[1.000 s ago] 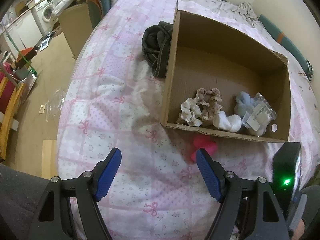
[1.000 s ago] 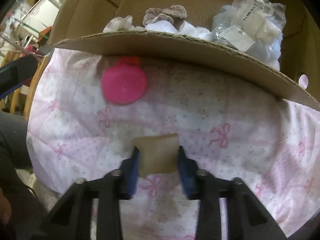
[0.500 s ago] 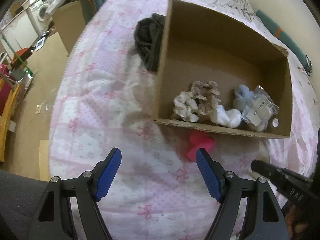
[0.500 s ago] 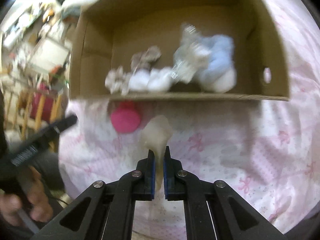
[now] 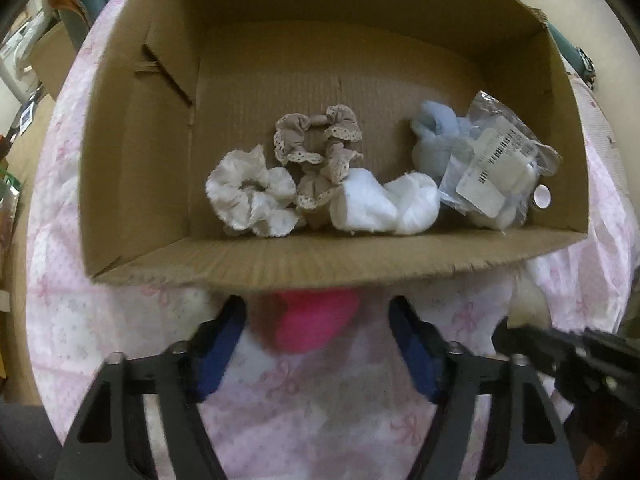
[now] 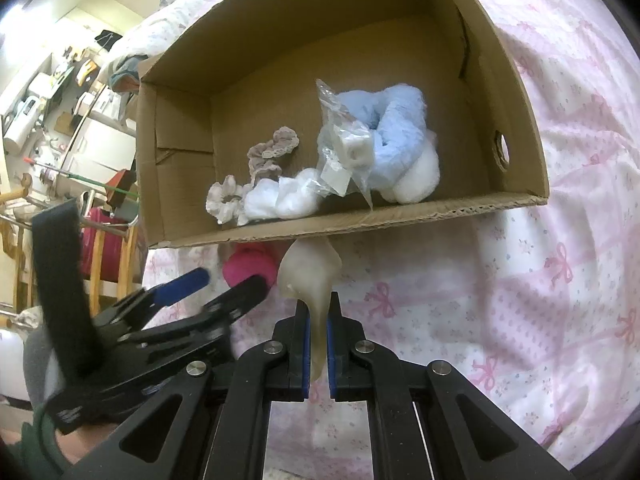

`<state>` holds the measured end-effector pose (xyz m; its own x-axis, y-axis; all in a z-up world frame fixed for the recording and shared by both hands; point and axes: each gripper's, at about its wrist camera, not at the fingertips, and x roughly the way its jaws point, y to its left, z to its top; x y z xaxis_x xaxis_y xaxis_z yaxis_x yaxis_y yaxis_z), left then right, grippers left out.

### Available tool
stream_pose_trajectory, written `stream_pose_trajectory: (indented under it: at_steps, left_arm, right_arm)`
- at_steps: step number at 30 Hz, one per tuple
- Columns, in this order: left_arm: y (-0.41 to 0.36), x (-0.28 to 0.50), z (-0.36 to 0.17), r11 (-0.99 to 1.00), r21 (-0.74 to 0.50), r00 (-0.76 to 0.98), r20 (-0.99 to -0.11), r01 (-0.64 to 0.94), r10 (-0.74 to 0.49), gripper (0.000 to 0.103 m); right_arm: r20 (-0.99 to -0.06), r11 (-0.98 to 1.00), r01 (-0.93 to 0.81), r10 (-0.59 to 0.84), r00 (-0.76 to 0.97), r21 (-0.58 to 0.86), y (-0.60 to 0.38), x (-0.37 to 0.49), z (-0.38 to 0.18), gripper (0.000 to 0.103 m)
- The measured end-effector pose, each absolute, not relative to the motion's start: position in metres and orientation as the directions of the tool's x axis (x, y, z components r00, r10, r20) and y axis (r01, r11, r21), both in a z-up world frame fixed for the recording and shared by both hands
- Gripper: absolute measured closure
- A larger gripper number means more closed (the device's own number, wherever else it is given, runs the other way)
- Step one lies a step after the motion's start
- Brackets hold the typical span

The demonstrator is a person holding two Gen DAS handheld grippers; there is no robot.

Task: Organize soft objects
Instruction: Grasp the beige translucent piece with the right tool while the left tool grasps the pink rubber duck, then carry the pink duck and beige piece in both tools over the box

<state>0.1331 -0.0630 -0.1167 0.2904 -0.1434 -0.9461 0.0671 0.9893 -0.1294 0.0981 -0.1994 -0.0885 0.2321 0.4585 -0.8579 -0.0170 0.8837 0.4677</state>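
A cardboard box (image 5: 168,264) lies on the pink bedspread and holds two scrunchies (image 5: 250,194), white puffs (image 5: 380,204), a blue fluffy item (image 5: 436,136) and a plastic bag (image 5: 496,160). A pink sponge (image 5: 316,320) lies just in front of the box. My left gripper (image 5: 318,344) is open with the sponge between its fingers. My right gripper (image 6: 318,320) is shut on a cream sponge (image 6: 308,272), held up before the box's front wall (image 6: 360,220). The left gripper (image 6: 212,284) and the pink sponge (image 6: 250,268) also show in the right wrist view.
The bedspread (image 6: 560,280) spreads wide to the right of the box. Room furniture and clutter (image 6: 60,120) stand beyond the bed's left edge. The right gripper's arm (image 5: 580,356) sits close to the right of the left gripper.
My left gripper has moved forward to the box so the pink sponge sits between its fingers. My right gripper closed on the cream sponge and lifted it toward the box.
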Motion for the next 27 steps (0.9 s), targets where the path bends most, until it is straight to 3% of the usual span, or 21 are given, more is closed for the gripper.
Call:
stream_pose_trajectory:
  at_steps: [2, 18, 27]
  left_arm:
    - [-0.063, 0.137, -0.12, 0.989, -0.136, 0.273, -0.951, 0.064, -0.148, 0.065]
    - [-0.024, 0.106, -0.109, 0.998, -0.063, 0.272, -0.96, -0.014, -0.057, 0.065]
    - [0.005, 0.072, -0.046, 0.996, -0.085, 0.37, -0.925, 0.004, -0.08, 0.065]
  right_arm:
    - [-0.861, 0.886, -0.015, 0.455, 0.228, 0.464, -0.2, 0.098, -0.091, 0.095]
    - [-0.864, 0.891, -0.049, 0.45, 0.225, 0.451, -0.193, 0.09, -0.086, 0.095]
    - [-0.849, 0.885, -0.094, 0.464, 0.252, 0.456, -0.191, 0.076, -0.066, 0.095]
